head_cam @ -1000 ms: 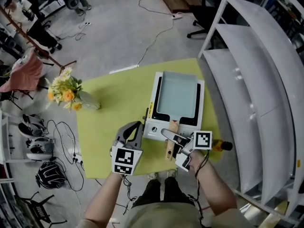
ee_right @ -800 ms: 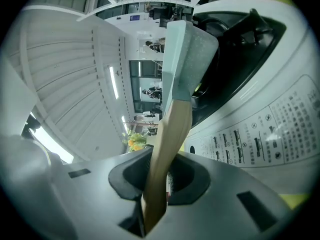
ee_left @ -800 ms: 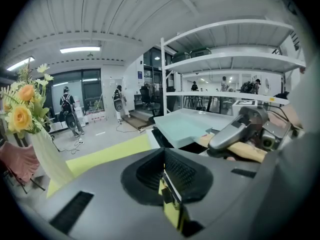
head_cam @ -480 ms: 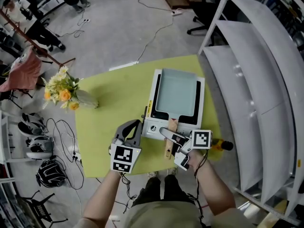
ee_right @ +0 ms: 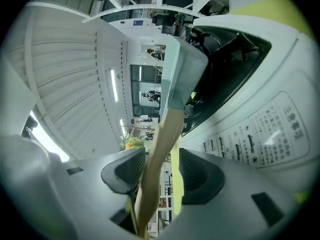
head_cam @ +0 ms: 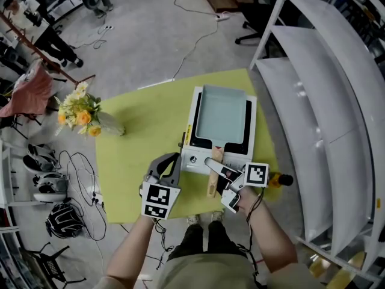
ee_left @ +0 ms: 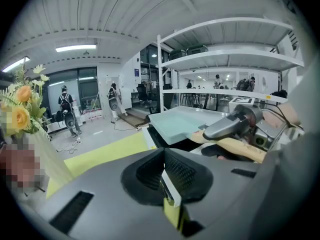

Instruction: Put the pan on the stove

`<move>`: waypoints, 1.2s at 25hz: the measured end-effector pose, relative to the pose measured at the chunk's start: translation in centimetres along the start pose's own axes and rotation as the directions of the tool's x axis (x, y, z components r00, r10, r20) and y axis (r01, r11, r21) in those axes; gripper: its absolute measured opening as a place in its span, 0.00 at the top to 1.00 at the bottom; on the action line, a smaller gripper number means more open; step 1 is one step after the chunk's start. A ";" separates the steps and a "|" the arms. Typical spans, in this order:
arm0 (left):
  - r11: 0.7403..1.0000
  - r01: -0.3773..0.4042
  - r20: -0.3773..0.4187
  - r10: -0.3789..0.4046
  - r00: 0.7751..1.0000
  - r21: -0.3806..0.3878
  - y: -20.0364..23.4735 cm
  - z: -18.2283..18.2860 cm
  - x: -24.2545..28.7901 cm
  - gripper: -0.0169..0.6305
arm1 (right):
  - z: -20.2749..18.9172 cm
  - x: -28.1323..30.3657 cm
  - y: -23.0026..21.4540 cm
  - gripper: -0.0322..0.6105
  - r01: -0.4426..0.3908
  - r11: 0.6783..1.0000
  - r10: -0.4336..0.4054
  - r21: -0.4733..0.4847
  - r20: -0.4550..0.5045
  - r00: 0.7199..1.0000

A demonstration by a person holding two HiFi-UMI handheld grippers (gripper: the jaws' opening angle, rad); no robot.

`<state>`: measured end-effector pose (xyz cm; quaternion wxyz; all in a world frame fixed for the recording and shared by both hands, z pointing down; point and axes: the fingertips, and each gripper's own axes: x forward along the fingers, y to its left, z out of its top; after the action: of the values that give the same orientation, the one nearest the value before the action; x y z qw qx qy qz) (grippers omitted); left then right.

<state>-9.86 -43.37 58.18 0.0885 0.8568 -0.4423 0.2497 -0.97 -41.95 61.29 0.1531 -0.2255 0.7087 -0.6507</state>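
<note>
Right gripper (ee_right: 162, 173): your jaws have just opened wide, with the handle (ee_right: 163, 136) loose between them.
Left gripper (ee_left: 166, 181): pinched together.
Stove (ee_right: 260, 129) print: too small to read.

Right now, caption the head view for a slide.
Pan rests on the stove; the right gripper has just been opening its jaws around the wooden handle.

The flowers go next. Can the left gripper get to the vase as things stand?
Probably yes: the left gripper holds nothing, and only bare yellow table lies between it and the vase.
</note>
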 end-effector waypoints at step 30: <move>0.993 -0.117 0.250 0.108 0.962 0.023 -1.3 12.1 -11.1 0.96 | 1.5 -13.7 18.7 0.63 0.401 0.616 -0.180 -0.678 0.374 0.910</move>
<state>-9.99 -39.20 42.30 0.0021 0.8564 -0.4930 0.1533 9.21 -35.18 41.53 0.0343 -0.4667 0.8367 -0.2845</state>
